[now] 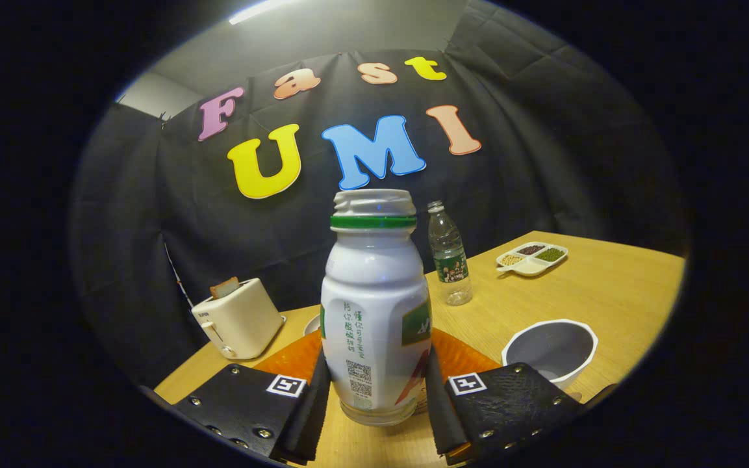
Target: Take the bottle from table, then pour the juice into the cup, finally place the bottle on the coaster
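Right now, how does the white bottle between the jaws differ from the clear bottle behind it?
The white bottle is opaque, wide and uncapped, with a green neck ring; the clear bottle is see-through, slim and capped. The white bottle stands between the gripper jaws, which press its sides; the clear bottle stands free, farther back on the table. Both are upright and labelled.

Cream toaster holding toast; clear water bottle; divided snack tray on wooden table

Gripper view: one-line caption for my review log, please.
Tool shut on upright white bottle, orange coaster behind it, grey cup nearby.
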